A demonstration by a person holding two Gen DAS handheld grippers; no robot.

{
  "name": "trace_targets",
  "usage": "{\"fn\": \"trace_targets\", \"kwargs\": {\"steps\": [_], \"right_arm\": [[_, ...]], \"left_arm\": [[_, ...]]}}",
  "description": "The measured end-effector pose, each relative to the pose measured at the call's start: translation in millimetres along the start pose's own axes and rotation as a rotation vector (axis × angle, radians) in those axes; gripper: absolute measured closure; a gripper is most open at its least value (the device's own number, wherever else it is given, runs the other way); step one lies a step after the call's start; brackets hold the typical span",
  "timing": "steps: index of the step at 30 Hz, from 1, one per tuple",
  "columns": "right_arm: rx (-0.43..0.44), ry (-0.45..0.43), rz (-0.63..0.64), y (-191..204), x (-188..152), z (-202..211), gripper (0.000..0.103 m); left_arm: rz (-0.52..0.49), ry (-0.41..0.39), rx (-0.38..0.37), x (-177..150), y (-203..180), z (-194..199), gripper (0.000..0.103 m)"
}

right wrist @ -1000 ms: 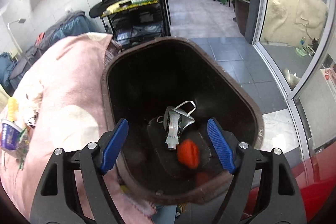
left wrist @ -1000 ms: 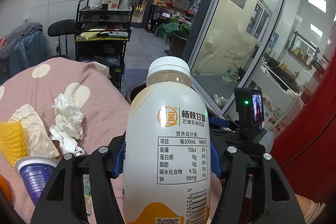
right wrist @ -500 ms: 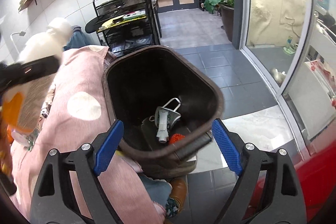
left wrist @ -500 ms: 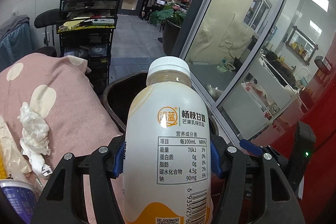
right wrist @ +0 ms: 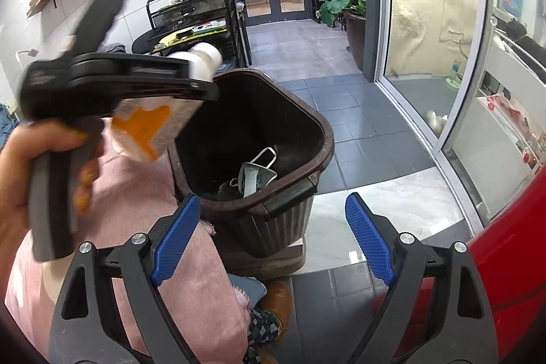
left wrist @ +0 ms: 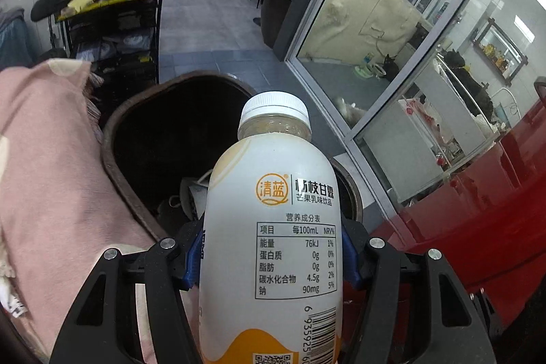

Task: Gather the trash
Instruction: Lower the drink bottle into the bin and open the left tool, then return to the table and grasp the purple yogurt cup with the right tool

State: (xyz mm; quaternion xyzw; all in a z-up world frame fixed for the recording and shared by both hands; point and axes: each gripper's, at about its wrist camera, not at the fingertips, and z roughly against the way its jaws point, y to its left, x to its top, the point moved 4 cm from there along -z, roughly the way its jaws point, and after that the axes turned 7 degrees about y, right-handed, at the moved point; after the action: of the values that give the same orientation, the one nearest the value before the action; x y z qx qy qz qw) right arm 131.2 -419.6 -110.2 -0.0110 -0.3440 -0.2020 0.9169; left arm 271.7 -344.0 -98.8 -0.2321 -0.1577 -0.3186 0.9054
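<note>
My left gripper (left wrist: 271, 256) is shut on a white drink bottle (left wrist: 273, 227) with a white cap and an orange base. It holds the bottle over the near rim of a dark brown trash bin (left wrist: 119, 132). In the right wrist view the left gripper (right wrist: 191, 84) and the bottle (right wrist: 150, 121) hang over the left rim of the bin (right wrist: 317, 132), blurred by motion. A face mask (right wrist: 256, 174) lies in the bin. My right gripper (right wrist: 269, 241) is open and empty, in front of the bin.
A pink cloth with pale dots (left wrist: 44, 166) covers the table left of the bin. A black shelf cart (right wrist: 201, 19) stands behind. A glass partition (right wrist: 440, 33) runs along the right. A red surface (right wrist: 512, 244) is at the right. A brown shoe (right wrist: 278, 299) is on the tiled floor.
My left gripper has carried the bottle rightward, from above the table to over the bin's rim. My right gripper has drawn back from the bin, which now sits farther away.
</note>
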Motion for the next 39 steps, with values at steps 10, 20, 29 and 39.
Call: {"fn": "trace_targets", "kwargs": {"steps": [10, 20, 29, 39], "right_arm": [[-0.017, 0.013, -0.026, -12.4, -11.3, 3.6, 0.017], [-0.023, 0.009, -0.032, -14.2, -23.8, 11.0, 0.017], [-0.035, 0.006, -0.031, -15.8, -26.1, 14.3, 0.017], [0.004, 0.038, -0.006, -2.1, -28.1, 6.8, 0.017]], "left_arm": [[0.110, 0.100, 0.032, 7.5, 7.6, -42.9, 0.043], [0.182, 0.208, 0.042, 13.0, 13.0, -72.4, 0.043], [0.186, 0.250, 0.082, 11.9, 14.9, -77.6, 0.022], [0.067, 0.123, 0.054, -1.1, -0.5, -17.7, 0.016]]}}
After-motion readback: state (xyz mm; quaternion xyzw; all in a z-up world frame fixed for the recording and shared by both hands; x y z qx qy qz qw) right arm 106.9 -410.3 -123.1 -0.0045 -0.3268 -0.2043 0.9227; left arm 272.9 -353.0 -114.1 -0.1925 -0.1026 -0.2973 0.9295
